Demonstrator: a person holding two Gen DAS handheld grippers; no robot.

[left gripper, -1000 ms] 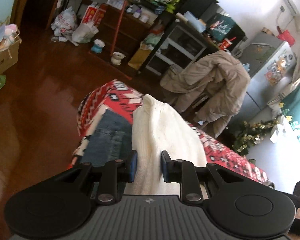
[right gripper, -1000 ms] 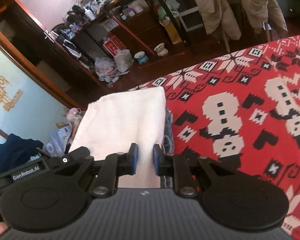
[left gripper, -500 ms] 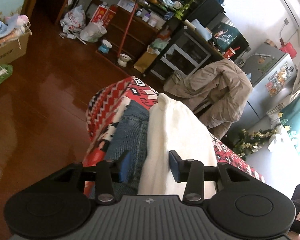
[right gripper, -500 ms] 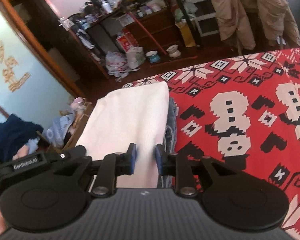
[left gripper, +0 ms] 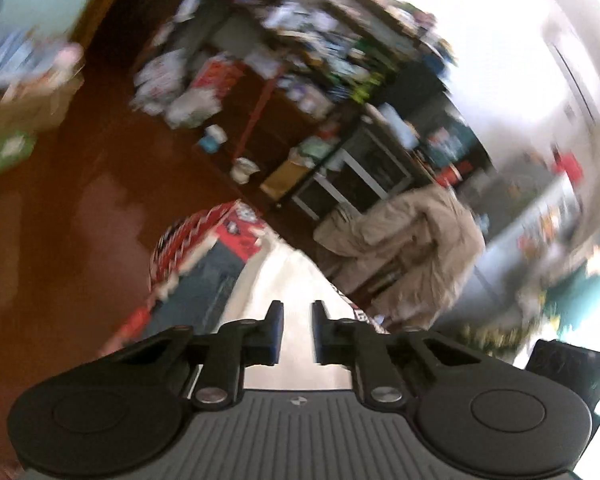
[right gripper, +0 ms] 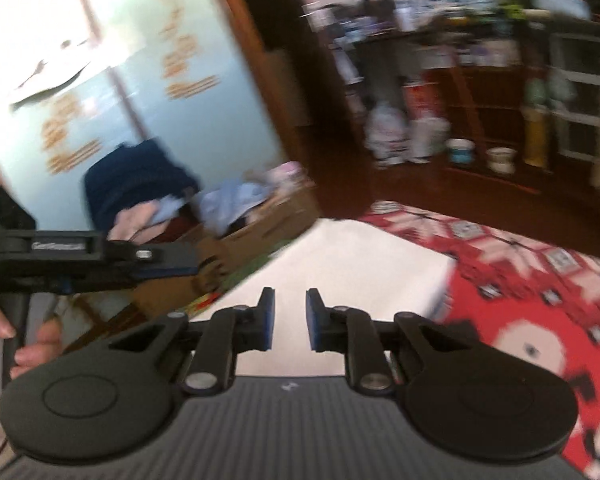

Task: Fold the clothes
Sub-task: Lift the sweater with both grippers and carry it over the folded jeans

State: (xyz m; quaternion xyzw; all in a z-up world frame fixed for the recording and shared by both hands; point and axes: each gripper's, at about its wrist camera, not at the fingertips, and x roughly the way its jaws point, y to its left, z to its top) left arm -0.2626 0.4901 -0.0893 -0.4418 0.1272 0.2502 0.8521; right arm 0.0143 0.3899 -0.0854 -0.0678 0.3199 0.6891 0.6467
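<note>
Your left gripper (left gripper: 296, 334) sits with its jaws parted and nothing between them; the folded white garment (left gripper: 284, 280) lies below and beyond the fingers, not gripped. Your right gripper (right gripper: 288, 320) is likewise released, jaws apart, empty, above the near end of the same garment (right gripper: 352, 264).

Both views are motion-blurred, so fine detail cannot be confirmed.

The left wrist view shows the garment as a narrow strip running away from you, with folded blue denim (left gripper: 208, 284) just beside it on its left, both on the red patterned blanket (left gripper: 204, 228). A beige coat (left gripper: 412, 248) hangs over a chair on the far right. Neither the denim nor the coat's form is readable in the right wrist view.

The right wrist view shows the garment as a broad flat rectangle at the left edge of the blanket (right gripper: 520, 288). Only this view shows your left gripper (right gripper: 188, 266) from the side, out past the garment's left edge, and your hand (right gripper: 28, 336) on its handle. It also shows a cardboard box (right gripper: 260, 228) of clothes on the floor beyond.
</note>
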